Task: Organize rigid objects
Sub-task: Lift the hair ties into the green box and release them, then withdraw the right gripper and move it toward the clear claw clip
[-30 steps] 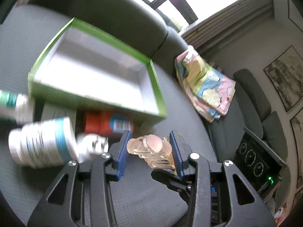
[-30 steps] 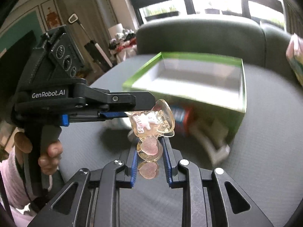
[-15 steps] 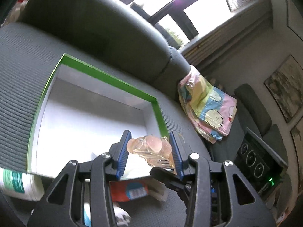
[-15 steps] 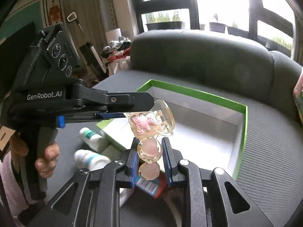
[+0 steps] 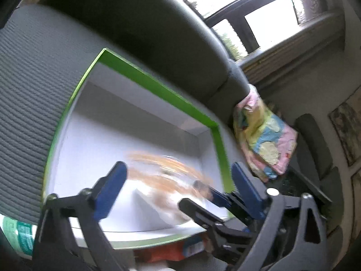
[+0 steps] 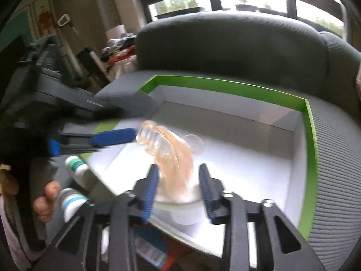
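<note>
Hung blurred over the white floor of the green-rimmed box (image 6: 308, 122), the clear peach trinket (image 6: 173, 155), apparently mid-drop between both tools. Stood wide and gripping nothing, the left gripper (image 5: 178, 189) and the right gripper (image 6: 178, 192), presumably parted together so the piece fell inside. Waited outside the box rim at 7 o'clock, 2 white bottles (image 6: 72, 199), likely next.

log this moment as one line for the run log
left gripper: open | right gripper: open | pink clear clip: blurred, over green box
</note>
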The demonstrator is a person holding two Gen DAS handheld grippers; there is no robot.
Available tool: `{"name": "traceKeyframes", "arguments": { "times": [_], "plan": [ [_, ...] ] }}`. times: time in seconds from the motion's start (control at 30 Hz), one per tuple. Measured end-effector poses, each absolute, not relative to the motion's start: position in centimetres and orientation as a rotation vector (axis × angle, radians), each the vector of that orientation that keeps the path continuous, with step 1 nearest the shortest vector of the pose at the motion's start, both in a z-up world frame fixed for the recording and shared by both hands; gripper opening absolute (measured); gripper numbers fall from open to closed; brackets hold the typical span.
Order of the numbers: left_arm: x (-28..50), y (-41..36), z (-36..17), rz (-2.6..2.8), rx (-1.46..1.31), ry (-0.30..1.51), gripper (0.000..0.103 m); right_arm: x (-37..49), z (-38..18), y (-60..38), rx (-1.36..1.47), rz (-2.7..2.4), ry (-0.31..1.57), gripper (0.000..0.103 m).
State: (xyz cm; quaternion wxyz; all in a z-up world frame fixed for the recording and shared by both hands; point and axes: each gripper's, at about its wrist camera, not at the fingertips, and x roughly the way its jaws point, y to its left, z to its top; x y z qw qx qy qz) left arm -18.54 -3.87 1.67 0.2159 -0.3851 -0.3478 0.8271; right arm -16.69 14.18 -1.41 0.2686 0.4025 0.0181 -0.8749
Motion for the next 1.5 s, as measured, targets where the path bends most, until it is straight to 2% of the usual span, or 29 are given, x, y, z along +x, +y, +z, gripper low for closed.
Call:
{"name": "traceKeyframes", "arguments": {
  "times": [0.03, 0.27, 0.37, 0.53, 0.6, 0.63, 0.67, 1.13, 1.33, 1.5],
  "plan": [
    [-18.5, -3.7, 1.9, 2.293, -1.068, -0.962, 0.102, -16.8, -1.2, 14.6, 1.082, -2.373, 0.022, 0.052],
    [-17.3, -3.4, 3.2, 2.389, -1.069, -0.872, 0.102, -15.6, 0.8, 16.8, 1.036, -2.433, -0.093, 0.052],
    [-16.5, -3.5, 4.1, 2.421, -1.041, -0.845, 0.102, -14.6, 1.4, 17.3, 1.028, -2.445, -0.107, 0.053],
    [-14.6, -2.8, 5.8, 2.538, -1.018, -0.703, 0.102, -12.3, 2.8, 17.6, 1.006, -2.482, -0.071, 0.054],
    [-13.8, -2.4, 6.2, 2.574, -1.021, -0.656, 0.102, -11.4, 3.2, 18.1, 1.005, -2.501, -0.056, 0.059],
    [-13.2, -2.1, 6.3, 2.589, -1.022, -0.618, 0.102, -10.8, 3.4, 18.6, 1.006, -2.509, -0.068, 0.069],
    [-12.8, -1.9, 6.3, 2.597, -1.021, -0.594, 0.102, -10.4, 3.5, 19.0, 1.003, -2.512, -0.082, 0.072],
    [-8.1, 2.2, 5.5, 2.472, -1.045, -0.469, 0.102, -4.3, 0.5, 23.7, 1.125, -2.574, -0.151, 0.072],
    [-6.5, 4.8, 4.6, 2.411, -1.053, -0.414, 0.102, -2.0, -0.9, 23.7, 1.165, -2.548, -0.015, 0.072],
    [-5.0, 6.4, 3.3, 2.347, -1.069, -0.439, 0.102, -1.4, -0.8, 24.6, 1.175, -2.539, -0.001, 0.072]
  ]
}}
